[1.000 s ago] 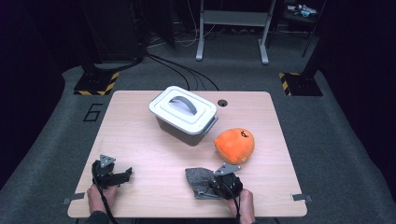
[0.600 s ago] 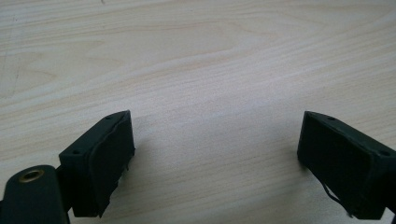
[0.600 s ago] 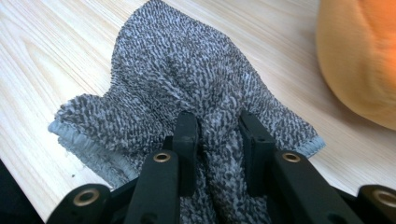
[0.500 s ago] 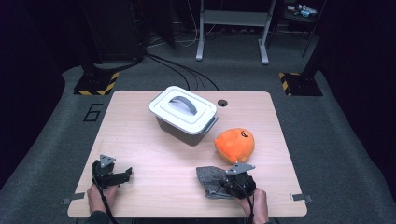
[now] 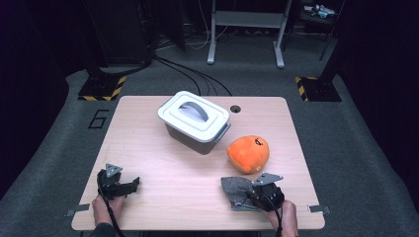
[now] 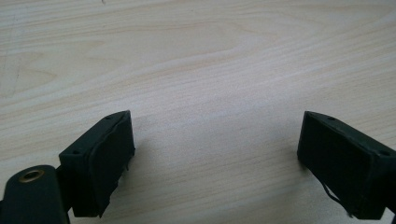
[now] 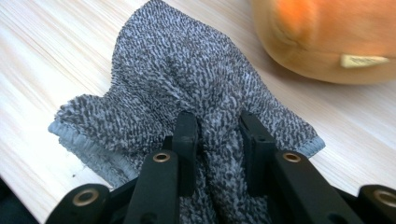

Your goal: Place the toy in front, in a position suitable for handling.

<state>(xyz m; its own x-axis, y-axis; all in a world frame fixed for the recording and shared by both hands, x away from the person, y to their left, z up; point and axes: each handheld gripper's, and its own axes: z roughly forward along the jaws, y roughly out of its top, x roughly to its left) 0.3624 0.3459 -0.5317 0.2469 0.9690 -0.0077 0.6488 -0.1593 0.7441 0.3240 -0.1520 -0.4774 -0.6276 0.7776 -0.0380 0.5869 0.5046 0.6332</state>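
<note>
A grey speckled cloth (image 5: pixel 235 190) lies bunched near the table's front right edge, and my right gripper (image 5: pixel 252 196) is shut on a fold of it. In the right gripper view the two jaws pinch the cloth (image 7: pixel 187 88) between them. An orange plush ball (image 5: pixel 248 153) sits just behind the cloth, and its lower side (image 7: pixel 322 32) fills the upper right of the right gripper view. My left gripper (image 5: pixel 132 184) rests at the front left of the table, open, with bare wood (image 6: pixel 215 93) between its jaws.
A grey lidded bin (image 5: pixel 194 121) with a handle stands at the table's middle back. A round cable hole (image 5: pixel 235 108) lies behind it. The wooden table (image 5: pixel 148 148) ends close to both hands. Dark floor with cables and stands surrounds it.
My right gripper has dragged the grey cloth to the right along the front edge, toward the spot below the orange ball. The left gripper has stayed put.
</note>
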